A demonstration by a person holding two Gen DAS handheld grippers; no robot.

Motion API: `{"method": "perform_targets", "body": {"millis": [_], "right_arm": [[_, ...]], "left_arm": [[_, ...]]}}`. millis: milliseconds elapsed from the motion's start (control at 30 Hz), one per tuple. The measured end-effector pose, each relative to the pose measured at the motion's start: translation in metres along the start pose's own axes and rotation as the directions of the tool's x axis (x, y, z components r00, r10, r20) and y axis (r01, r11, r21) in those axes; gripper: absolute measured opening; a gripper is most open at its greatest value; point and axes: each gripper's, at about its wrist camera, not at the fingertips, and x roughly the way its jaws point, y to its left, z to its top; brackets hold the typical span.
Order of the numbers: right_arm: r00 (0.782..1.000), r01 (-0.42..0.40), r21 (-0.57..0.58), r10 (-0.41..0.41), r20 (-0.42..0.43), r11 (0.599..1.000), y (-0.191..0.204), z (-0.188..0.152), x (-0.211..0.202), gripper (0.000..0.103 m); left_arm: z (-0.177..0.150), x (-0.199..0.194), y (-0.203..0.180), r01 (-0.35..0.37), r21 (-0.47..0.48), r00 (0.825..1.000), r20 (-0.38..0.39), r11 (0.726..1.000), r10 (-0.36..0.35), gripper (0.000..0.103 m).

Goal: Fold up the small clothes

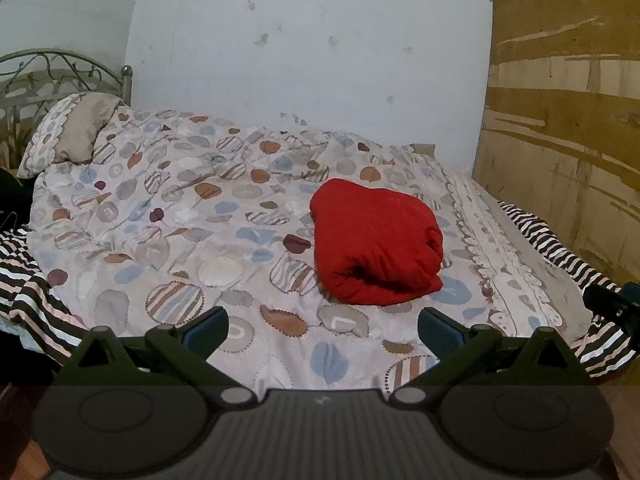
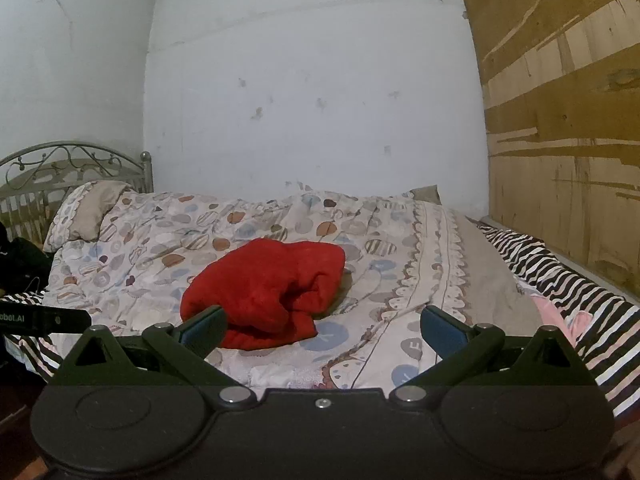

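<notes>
1. Both claws nearest cam: left gripper [image 1: 323,330] and right gripper [image 2: 323,330] spread wide, nothing held.
2. Red garment [image 1: 376,244] sits bundled, roughly doubled over, mid-quilt [image 1: 180,216]; folded or just heaped, can't tell.
3. Prob. soft, light, floppy knit; pinch an edge or corner, not the bulk.

One red garment [image 1: 376,244], one patterned quilt [image 1: 180,208], one pillow [image 1: 72,132], two grippers [image 1: 323,330] [image 2: 323,330]
</notes>
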Motion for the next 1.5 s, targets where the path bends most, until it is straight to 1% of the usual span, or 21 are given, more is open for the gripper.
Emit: {"method": "perform_targets", "body": {"millis": [533,967,1500], "right_arm": [[1.0,0.001,0.0,-0.001,-0.006,1.0,-0.001,0.0,0.002,0.103],[1.0,0.001,0.002,-0.001,-0.016,1.0,0.001,-0.007,0.003,0.103],[1.0,-0.001,0.002,0.001,-0.026,1.0,0.003,-0.01,0.007,0.103]], "left_arm": [[-0.001,0.006,0.001,0.007,0.002,1.0,-0.018,1.0,-0.007,0.103],[-0.004,0.008,0.0,0.008,0.007,0.999,-0.031,1.0,-0.008,0.103],[-0.005,0.01,0.0,0.01,0.009,0.999,-0.036,1.0,-0.009,0.103]]}}
